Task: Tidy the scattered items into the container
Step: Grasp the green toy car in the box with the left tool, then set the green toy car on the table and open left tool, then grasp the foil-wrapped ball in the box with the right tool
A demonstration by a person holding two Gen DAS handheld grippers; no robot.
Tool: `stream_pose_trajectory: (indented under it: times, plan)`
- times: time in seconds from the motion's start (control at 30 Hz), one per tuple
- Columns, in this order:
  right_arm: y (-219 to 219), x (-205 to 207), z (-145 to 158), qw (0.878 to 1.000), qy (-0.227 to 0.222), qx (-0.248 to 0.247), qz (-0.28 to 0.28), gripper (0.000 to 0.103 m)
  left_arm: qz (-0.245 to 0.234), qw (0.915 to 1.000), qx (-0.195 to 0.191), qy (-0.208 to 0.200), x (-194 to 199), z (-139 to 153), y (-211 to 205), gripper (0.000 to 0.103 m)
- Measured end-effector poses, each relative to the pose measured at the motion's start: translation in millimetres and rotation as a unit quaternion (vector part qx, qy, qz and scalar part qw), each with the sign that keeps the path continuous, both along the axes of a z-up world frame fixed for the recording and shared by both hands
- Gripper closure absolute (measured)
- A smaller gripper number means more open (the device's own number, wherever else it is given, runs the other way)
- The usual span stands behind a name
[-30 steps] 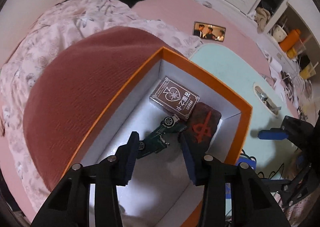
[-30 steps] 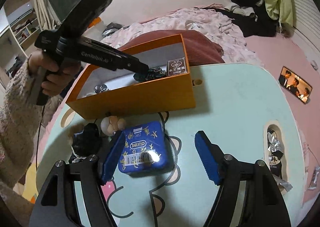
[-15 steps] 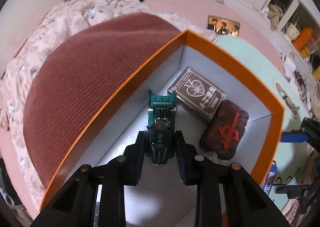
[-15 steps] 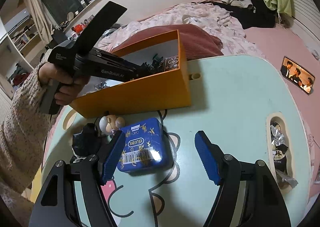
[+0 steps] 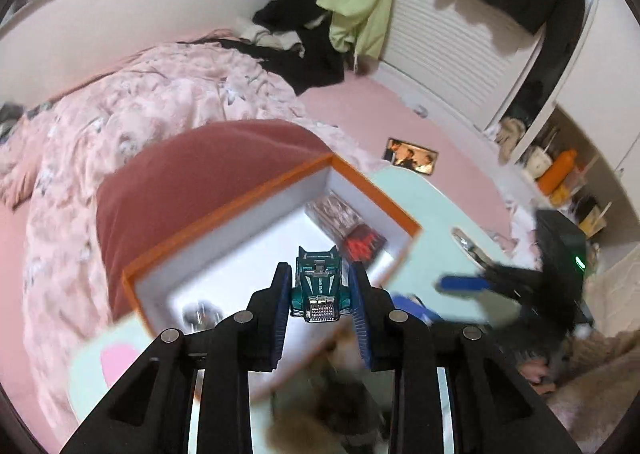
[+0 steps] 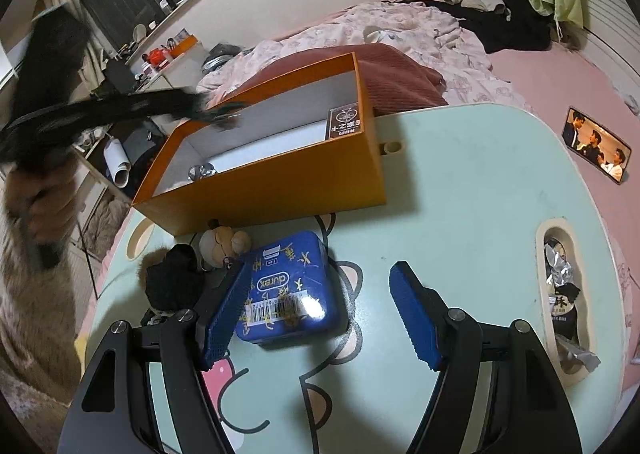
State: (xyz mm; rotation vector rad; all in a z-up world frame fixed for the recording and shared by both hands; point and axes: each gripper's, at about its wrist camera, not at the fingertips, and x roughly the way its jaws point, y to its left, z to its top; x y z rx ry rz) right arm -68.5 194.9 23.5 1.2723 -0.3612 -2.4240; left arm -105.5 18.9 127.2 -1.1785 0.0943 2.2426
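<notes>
Two fingers [image 5: 285, 306] pinch toy car [image 5: 318, 288] above box rim [image 5: 224, 210]; right gripper [image 6: 320, 310] spread

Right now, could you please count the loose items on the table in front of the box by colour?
Blue: 1, tin
Black: 1, pompom
Beige: 1, doll
Total: 3

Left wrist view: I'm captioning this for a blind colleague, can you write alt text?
The left tool grips a small teal toy car between its blue pads, above an open orange cardboard box with a white interior. The box sits on a mint-green table beside a pink floral bed; the frame is motion-blurred.
</notes>
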Motion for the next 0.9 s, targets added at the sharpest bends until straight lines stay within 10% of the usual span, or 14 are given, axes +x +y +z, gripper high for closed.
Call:
stream_pose_trajectory:
  times: [0.4, 0.63, 0.9]
  plan:
    - [-8, -19, 39, 0.999, 0.027, -0.021, 0.017, 0.031, 0.066, 0.9959, 0.045, -0.043, 87, -64, -21, 0.076]
    - [-51, -100, 57, 0.994, -0.083, -0.006, 0.077, 0.041, 0.109, 0.9936, 0.014, -0.027, 84, -83, -13, 0.062]
    - [-105, -144, 13, 0.967, -0.181, 0.125, 0.131, 0.059, 0.155, 0.9866, 0.047, 0.019, 90, -69, -38, 0.049]
